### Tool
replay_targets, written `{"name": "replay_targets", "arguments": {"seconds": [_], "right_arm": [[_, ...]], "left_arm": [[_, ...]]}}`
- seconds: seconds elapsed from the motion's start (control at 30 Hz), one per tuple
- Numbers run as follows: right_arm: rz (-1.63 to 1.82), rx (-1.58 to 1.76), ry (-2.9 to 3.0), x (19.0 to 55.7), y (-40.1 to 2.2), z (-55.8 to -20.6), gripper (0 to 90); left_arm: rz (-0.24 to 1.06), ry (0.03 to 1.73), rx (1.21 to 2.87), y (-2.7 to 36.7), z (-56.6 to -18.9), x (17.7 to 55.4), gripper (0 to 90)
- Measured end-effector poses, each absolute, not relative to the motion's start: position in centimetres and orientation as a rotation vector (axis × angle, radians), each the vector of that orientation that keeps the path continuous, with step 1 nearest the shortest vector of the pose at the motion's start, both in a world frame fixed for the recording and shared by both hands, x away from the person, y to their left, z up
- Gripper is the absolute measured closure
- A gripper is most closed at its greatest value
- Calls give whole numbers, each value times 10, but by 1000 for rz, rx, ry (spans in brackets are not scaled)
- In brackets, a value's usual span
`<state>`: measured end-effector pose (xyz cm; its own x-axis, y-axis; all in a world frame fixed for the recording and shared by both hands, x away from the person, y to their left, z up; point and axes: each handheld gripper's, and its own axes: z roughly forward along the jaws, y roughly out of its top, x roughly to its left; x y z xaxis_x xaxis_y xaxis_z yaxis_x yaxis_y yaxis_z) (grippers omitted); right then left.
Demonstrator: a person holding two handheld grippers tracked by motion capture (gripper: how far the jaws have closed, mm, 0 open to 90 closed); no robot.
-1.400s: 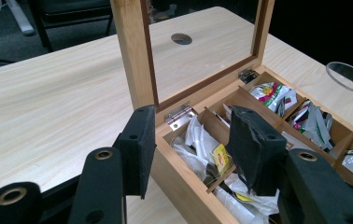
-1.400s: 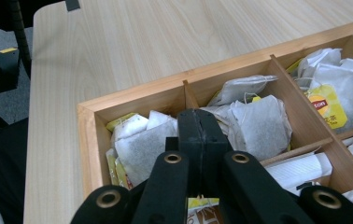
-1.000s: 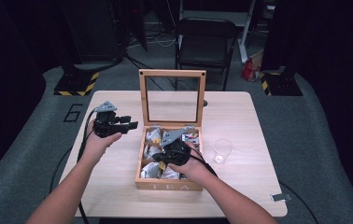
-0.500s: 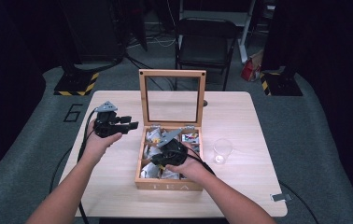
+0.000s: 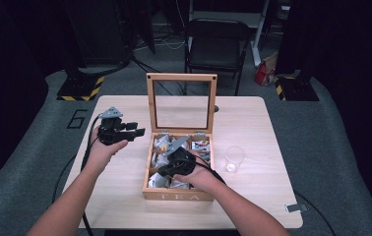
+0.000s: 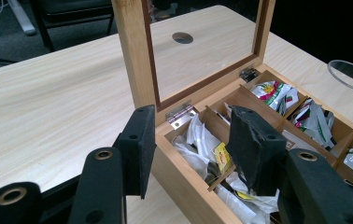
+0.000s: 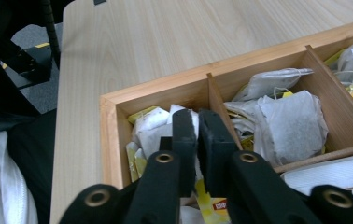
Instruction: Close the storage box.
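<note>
The wooden tea box [image 5: 179,162] sits on the surface [image 5: 253,128] with its glass-paned lid [image 5: 181,103] already swung upright, so the opening step looks done. What is in hand now is picking a tea bag out.

The right hand-held gripper [image 5: 167,172] is down inside the box, in the near-left compartment. In the right gripper view its tips [image 7: 197,122] are nearly together — just a narrow slit between the 2 pads, the jaws having just been closing — and they sit among the white and yellow tea bags [image 7: 153,128] of that corner compartment. A bit of paper wrapper appears to lie right at the pads, but whether a bag is truly pinched I cannot tell, since the jaws cover the contact. Just to the right of the tips, past a thin wooden divider, a bare grey tea bag [image 7: 289,123] lies in the next compartment.

The left hand-held gripper [image 5: 136,132] hovers above the surface beside the box's left wall. Its jaws stand partly apart with nothing between them; in the left gripper view [image 6: 191,144] the hinge corner of the box lies just ahead.

An empty glass cup [image 5: 233,158] waits well to the right of the right hand-held gripper, beyond the box. Judged from this, a bag has yet to be lifted clear and carried anywhere — likely toward that cup.
</note>
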<state>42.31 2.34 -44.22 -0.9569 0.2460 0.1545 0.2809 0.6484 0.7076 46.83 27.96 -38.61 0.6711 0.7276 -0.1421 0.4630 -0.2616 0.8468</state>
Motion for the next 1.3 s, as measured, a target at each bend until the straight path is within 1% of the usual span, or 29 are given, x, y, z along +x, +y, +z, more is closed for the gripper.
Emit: {"name": "replay_targets", "arguments": {"seconds": [0.1, 0.37, 0.77, 1.3], "right_arm": [[-1241, -421, -2798, 420, 23, -440, 894], [-1289, -384, -2805, 411, 24, -429, 900], [-1356, -428, -2842, 416, 10, -396, 900], [-1341, -477, -2868, 417, 1, -387, 900]], "left_arm": [[345, 931, 1912, 280, -386, 468, 514], [348, 932, 1913, 281, -385, 468, 514], [357, 933, 1906, 282, -380, 467, 514], [365, 924, 1910, 279, -376, 469, 514]]}}
